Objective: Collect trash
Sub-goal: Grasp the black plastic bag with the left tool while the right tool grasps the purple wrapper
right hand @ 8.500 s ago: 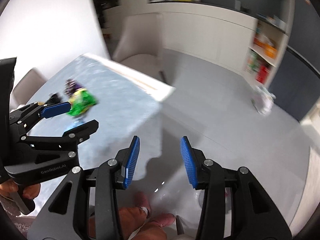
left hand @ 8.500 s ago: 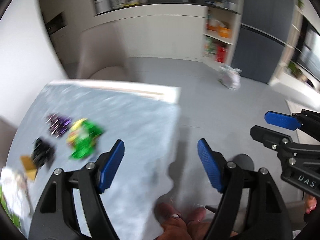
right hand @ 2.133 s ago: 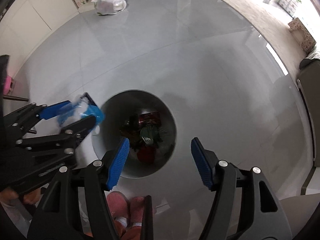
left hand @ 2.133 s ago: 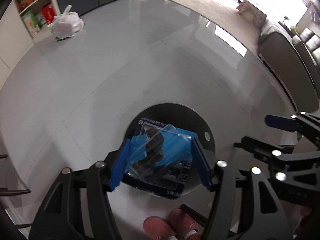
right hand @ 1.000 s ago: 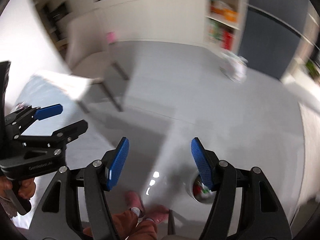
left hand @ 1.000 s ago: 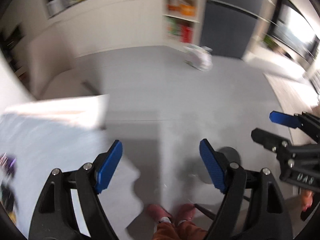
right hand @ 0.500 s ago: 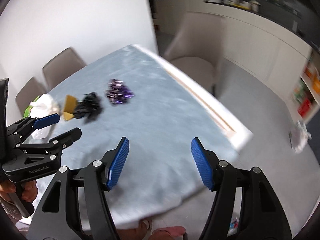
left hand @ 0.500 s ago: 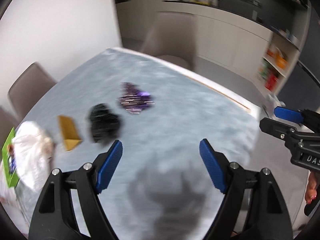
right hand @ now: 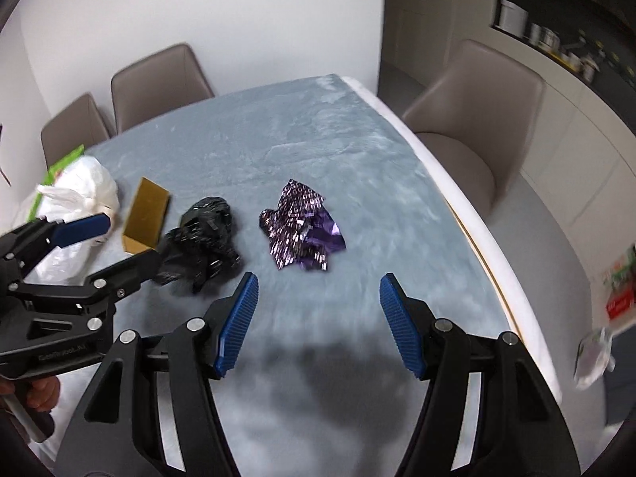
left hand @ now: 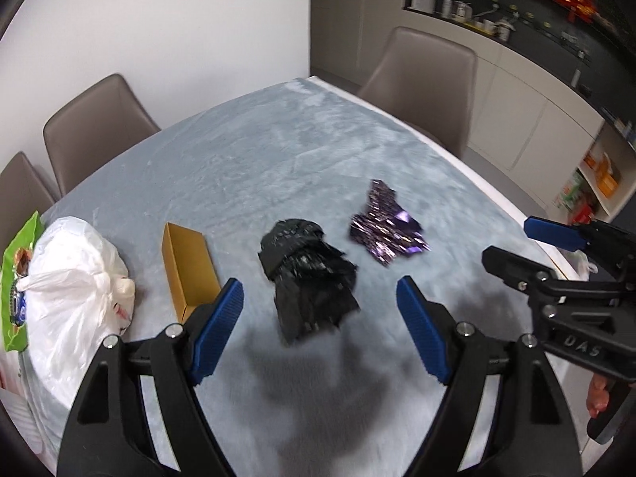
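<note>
Hovering both grippers over the worktop (left hand: 302,151), jaws apart, nothing held. Left gripper (left hand: 320,328) lines up on the black crumpled bag (left hand: 308,274); right gripper (right hand: 318,320) sits just short of the purple foil wrapper (right hand: 302,232). Gold box (left hand: 187,262) lies beside the bag. Suggest dropping straight down, straddling each piece's bulk, pinching mid-crumple so thin film doesn't slip.

green packet (left hand: 16,262): partly covered by white plastic bag (left hand: 71,290), cut by frame edge | black wrapper (left hand: 310,274): motion-blurred | counter items (left hand: 469,8): too small to be identified
</note>
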Motion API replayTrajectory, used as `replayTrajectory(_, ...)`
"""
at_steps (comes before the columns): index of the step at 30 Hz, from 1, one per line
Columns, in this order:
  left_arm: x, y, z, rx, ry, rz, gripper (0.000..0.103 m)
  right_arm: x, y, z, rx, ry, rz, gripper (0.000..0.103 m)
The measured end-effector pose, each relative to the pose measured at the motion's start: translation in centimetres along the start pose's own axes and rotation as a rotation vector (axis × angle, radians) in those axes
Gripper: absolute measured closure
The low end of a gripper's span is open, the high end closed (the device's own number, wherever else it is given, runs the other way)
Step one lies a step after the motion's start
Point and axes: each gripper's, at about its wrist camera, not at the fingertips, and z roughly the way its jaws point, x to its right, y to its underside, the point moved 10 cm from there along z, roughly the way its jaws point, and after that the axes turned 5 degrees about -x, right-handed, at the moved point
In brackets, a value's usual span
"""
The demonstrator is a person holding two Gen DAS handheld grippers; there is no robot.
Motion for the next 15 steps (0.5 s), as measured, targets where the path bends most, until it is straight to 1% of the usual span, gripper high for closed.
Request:
replayTrajectory(5, -1.2, -0.5, 4.8, -0.066, -0.030, -0.077, 0.024, 0.3, -1.3, 5.0, -0.058, -0.037, -0.080, 0.041)
replayTrajectory(6, -1.3, -0.4, 5.4, -0.076, -0.036, -0.086, 0.024, 0.1, -1.6, 6.4, -0.072, -0.049, -0.095, 0.042)
replayTrajectory(11, -2.5, 0.1, 8.4, -0.114, -0.059, -0.124, 0.024, -0.8, -1.7, 10.1, -0.110, -0.082, -0.149, 0.043)
replayTrajectory(12, -2.7, 0.4, 8.9, -0.125, -0.061, -0.130, 0.024, -1.0, -1.7, 10.7, -0.118, -0.088, -0.161, 0.044)
replayTrajectory(14, -2.8, 0.7, 9.8, -0.140, -0.060, -0.143, 0.024, -1.4, -1.6, 11.6, -0.131, -0.095, -0.180, 0.049)
replayTrajectory(15, -2.9, 0.8, 10.2, -0.143, -0.057, -0.148, 0.025, -1.5, -1.6, 11.9, -0.138, -0.100, -0.189, 0.053)
